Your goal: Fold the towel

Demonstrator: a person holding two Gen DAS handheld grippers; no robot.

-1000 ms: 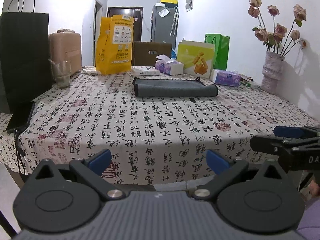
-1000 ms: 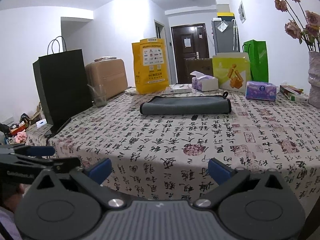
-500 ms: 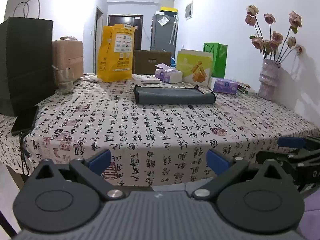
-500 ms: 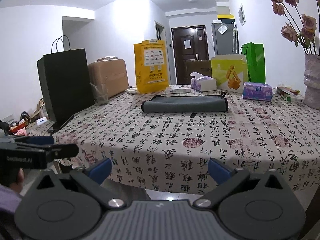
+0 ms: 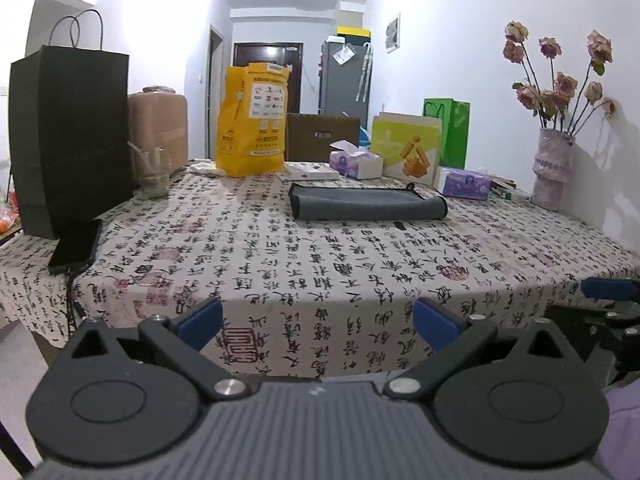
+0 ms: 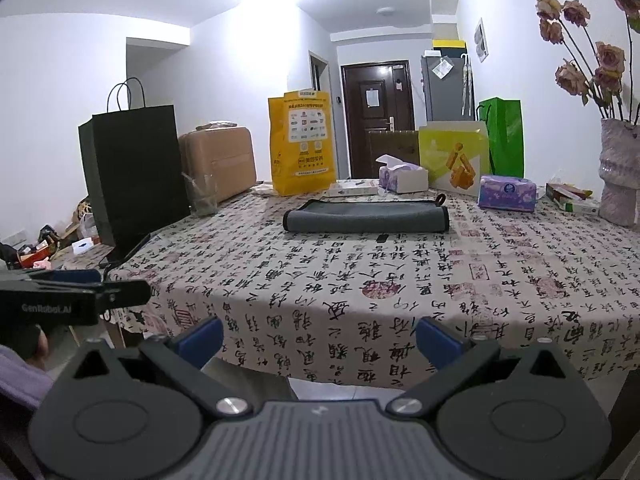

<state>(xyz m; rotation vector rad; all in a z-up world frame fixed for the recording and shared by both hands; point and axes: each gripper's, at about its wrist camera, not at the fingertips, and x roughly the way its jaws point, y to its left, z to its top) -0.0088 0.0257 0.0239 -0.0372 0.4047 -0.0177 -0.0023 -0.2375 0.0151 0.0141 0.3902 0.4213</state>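
Left wrist view took in a table (image 5: 280, 264) covered by a cloth printed with black calligraphy and red seals. Along its far edge stood a black paper bag (image 5: 68, 136), a yellow bag (image 5: 252, 120), a green bag (image 5: 448, 132) and a vase (image 5: 554, 168) of dried roses.

Beyond the middle of the table, in front of the tissue boxes, lay the towel (image 5: 366, 204). It was dark grey, already folded into a long, flat band running left to right, with a dark trimmed edge at each end and a small hanging loop at its far right corner. Its near long edge looked rounded, and a small dark tag lay on the cloth just in front of it. From the right wrist view the towel (image 6: 366, 216) showed the same low, tidy shape.

Well short of it, off the near table edge, the left gripper (image 5: 318, 318) hung with its blue-tipped jaws spread wide and nothing between them. The right gripper (image 6: 318, 334) sat likewise, jaws parted and empty.
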